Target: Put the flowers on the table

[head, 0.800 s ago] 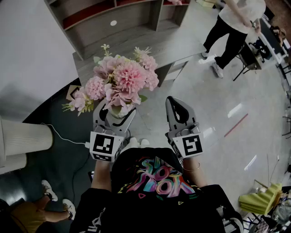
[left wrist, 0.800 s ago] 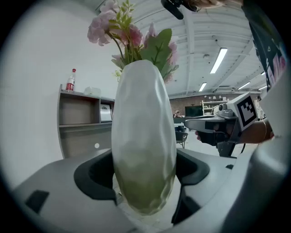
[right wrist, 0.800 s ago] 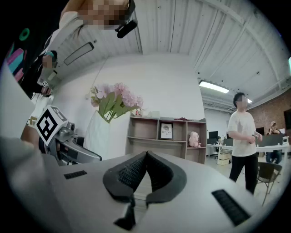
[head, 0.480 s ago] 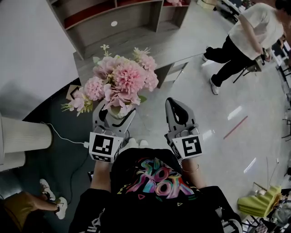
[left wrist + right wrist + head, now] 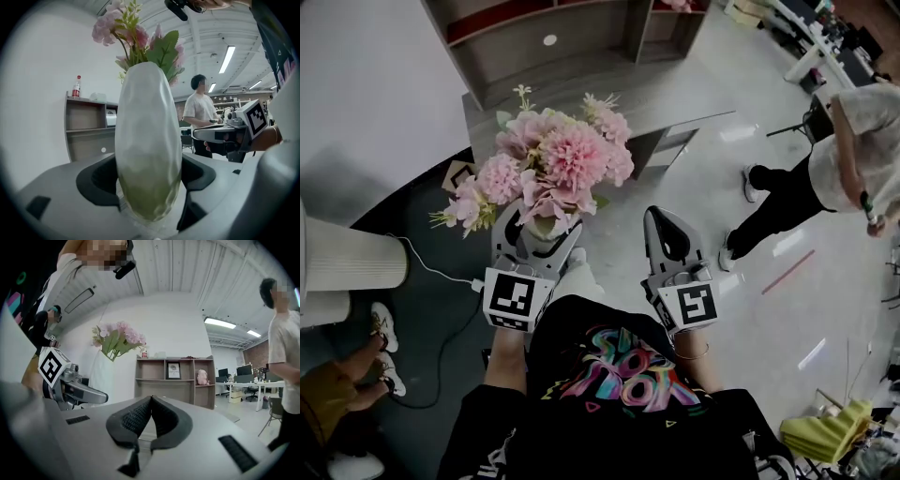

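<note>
In the head view, the left gripper point(image 5: 536, 234) is spread wide around a pale, egg-shaped, whitish-green vase point(image 5: 546, 228) and clamps it on both sides. The vase holds a full bunch of pink flowers point(image 5: 562, 164) with a few small white sprigs and green leaves, which spreads well past the rim and hides the mouth. Vase and flowers are carried in the air on the near side of the low grey bench point(image 5: 675, 98), not resting on it. Behind the bench stands a grey open shelf unit point(image 5: 581, 37). The right gripper point(image 5: 664, 220) is beside the left one, apart from the vase, with its jaws pressed together and nothing in them. Another person in a white top and dark trousers point(image 5: 825, 178) stands on the pale floor to the right.

In the left gripper view, the vase fills the middle and stands upright, its lower belly seated between the two dark jaw pads, which touch it on either side. Green stems and leaves rise from its narrow top. A red-capped bottle point(image 5: 76, 86) stands on top of the shelf unit at the left.

In the right gripper view, the ribbed dark pads meet at the tips with no gap and nothing between them. Ahead, the shelf unit's compartments hold a framed picture point(image 5: 174, 370) and a pink soft toy point(image 5: 203, 377). The flowers show at the left, above the left gripper.
</note>
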`<state>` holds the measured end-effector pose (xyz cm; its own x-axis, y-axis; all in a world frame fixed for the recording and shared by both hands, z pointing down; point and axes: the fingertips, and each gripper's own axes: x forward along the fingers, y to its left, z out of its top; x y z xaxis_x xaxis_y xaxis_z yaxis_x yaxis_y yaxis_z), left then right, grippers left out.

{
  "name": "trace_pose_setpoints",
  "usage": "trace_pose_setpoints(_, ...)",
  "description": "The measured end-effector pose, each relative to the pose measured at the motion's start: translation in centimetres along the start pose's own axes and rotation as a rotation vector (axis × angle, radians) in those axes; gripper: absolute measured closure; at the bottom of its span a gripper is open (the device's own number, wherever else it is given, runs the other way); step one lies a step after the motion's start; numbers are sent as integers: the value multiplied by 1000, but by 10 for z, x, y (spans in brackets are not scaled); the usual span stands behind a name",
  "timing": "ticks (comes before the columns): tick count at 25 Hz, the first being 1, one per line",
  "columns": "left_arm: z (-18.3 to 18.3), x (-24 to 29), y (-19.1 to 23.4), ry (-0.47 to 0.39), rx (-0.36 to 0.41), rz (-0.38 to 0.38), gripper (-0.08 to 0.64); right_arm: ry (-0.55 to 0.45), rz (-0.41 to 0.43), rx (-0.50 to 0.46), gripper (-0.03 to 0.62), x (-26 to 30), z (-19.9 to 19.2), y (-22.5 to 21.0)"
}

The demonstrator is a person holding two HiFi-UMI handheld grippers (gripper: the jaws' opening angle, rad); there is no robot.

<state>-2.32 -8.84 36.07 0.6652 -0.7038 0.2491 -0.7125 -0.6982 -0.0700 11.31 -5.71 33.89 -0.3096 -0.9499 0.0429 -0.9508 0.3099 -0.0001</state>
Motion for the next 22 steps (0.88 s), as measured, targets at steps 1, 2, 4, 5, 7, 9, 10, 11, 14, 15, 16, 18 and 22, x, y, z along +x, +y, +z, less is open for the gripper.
trace_pose_setpoints(1, -1, -1, 0, 5, 0, -5, 196, 7, -3, 4, 577, -1, -1, 1)
trace_pose_setpoints(2, -2, -1, 0, 9, -1, -6, 196, -3, -1, 9, 577, -1, 0, 3)
trace_pose_setpoints(4, -3, -1, 1, 13, -1, -4, 196, -24, 7, 15, 577, 1, 2, 4)
trace_pose_setpoints(5, -3, -1, 1, 10, -1, -4, 196, -26, 8, 15, 577, 1, 3, 4)
trace_pose_setpoints(7, -4, -1, 1, 6, -2, -6, 196, -25, 7, 18, 577, 2, 2, 4)
trace_pose_setpoints(9, -3, 0, 0, 2, -4, -8, 196, -26, 5, 26, 577, 2, 1, 3)
trace_pose_setpoints(10, -3, -1, 0, 2, -6, -9, 196, -25, 5, 28, 577, 1, 1, 3)
trace_pose_setpoints(11, -2, -1, -1, 2, -10, -8, 196, -20, 6, 28, 577, -1, 1, 2)
trace_pose_setpoints(14, 0, -2, -3, 9, -24, -1, 196, 40, 14, 10, 577, -7, -6, -1)
trace_pose_setpoints(15, 1, -3, -3, 11, -26, 1, 196, 63, 14, 3, 577, -8, -9, -2)
trace_pose_setpoints(16, 1, -3, -3, 11, -25, 2, 196, 73, 14, -1, 577, -9, -10, -3)
trace_pose_setpoints(18, -1, -2, -2, 4, -21, 2, 196, 61, 19, -4, 577, -8, -12, -4)
trace_pose_setpoints(22, 1, 0, -2, -6, -9, -4, 196, 52, -7, 7, 577, -4, -8, -7)
